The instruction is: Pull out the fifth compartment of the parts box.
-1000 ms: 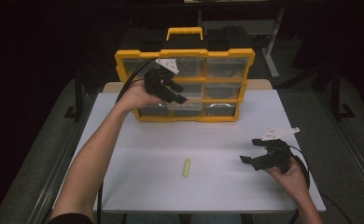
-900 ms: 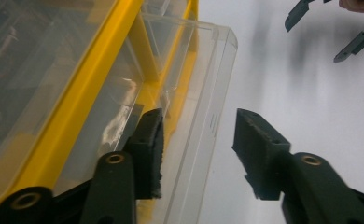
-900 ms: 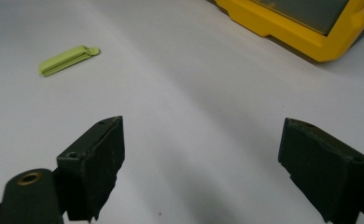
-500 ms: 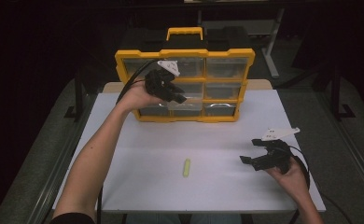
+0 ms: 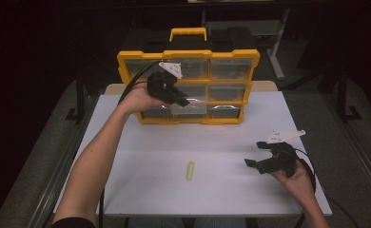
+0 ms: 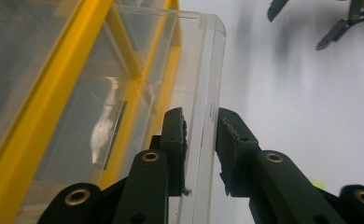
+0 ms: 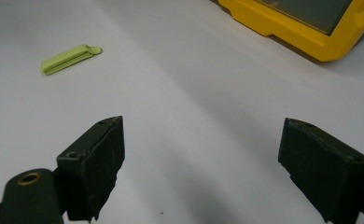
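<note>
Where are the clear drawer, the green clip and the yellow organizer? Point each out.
clear drawer (image 6: 203,70): left gripper view, on its front wall above the jaws.
green clip (image 5: 190,171): high view, on its middle.
yellow organizer (image 5: 188,54): high view, on its top frame bar.

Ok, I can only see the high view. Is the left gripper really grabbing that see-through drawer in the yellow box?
Observer: Yes. In the left gripper view, the left gripper has its two black jaws on either side of the clear drawer front wall. They have just been closing on it.
Operator: Is the drawer sticking out?
Observer: Yes, its corner stands out past the yellow organizer frame.
Operator: And the other hand's one?
Observer: The right gripper has its jaws wide apart with only bare table between them. The green clip lies flat, well ahead of its jaws.
</note>
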Available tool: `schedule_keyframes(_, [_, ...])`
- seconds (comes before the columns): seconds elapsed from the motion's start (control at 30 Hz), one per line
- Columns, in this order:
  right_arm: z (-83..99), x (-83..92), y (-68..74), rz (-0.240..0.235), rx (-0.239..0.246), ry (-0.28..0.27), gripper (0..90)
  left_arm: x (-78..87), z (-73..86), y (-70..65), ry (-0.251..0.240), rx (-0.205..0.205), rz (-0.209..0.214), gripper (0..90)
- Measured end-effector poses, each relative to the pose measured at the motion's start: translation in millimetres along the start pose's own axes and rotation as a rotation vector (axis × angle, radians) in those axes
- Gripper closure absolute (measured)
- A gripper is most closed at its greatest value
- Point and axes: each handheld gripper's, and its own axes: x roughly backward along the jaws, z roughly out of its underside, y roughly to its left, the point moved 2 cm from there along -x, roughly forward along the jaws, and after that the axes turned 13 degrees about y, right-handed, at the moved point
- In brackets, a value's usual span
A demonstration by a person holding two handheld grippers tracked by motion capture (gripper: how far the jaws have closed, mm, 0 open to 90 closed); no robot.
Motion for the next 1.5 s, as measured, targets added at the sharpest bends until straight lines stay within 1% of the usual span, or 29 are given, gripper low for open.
schedule_keyframes(0.23, [-0.4, -1.2, 0.2, -0.001, 0.007, 0.003, 13.6, 3.4, 1.7, -6.1, -0.001, -0.024, 0.023, 74.2])
schedule_keyframes(0.5, [-1.0, -2.4, 2.0, 0.001, 0.003, 0.011, 13.6, 4.3, 6.7, -12.4, -0.026, -0.028, 0.039, 74.3])
schedule_keyframes(0.57, [-0.9, -2.6, 1.7, 0.003, 0.009, 0.010, 13.6, 4.6, 7.7, -14.2, -0.031, -0.032, 0.047, 74.5])
schedule_keyframes(0.63, [-0.9, -2.4, 1.8, 0.001, 0.003, 0.011, 13.6, 4.8, 8.4, -16.0, -0.029, -0.040, 0.052, 74.7])
schedule_keyframes(0.7, [-1.0, -2.6, 1.7, 0.000, 0.002, 0.013, 13.6, 4.6, 8.0, -18.0, -0.027, -0.039, 0.054, 75.0])
schedule_keyframes(0.9, [-0.8, -2.2, 2.1, 0.006, 0.014, 0.010, 13.6, 6.3, 7.8, -20.2, -0.027, -0.054, 0.059, 75.4])
schedule_keyframes(1.03, [-0.7, -2.2, 2.1, 0.006, 0.013, 0.010, 13.6, 6.2, 9.1, -22.0, -0.020, -0.054, 0.063, 75.2])
schedule_keyframes(1.13, [-0.9, -2.4, 2.3, 0.007, 0.016, 0.010, 13.6, 5.8, 10.5, -23.2, -0.029, -0.055, 0.066, 75.3])
schedule_keyframes(1.23, [-0.9, -2.7, 2.2, 0.007, 0.016, 0.012, 13.6, 4.7, 12.3, -23.5, -0.036, -0.048, 0.071, 75.0])
schedule_keyframes(1.37, [-1.1, -2.7, 3.1, 0.008, 0.015, 0.013, 13.6, 4.2, 12.9, -23.6, -0.033, -0.051, 0.071, 74.7])
schedule_keyframes(1.5, [-1.2, -3.0, 3.3, 0.007, 0.014, 0.015, 13.6, 2.0, 14.0, -25.0, -0.039, -0.042, 0.071, 74.2])
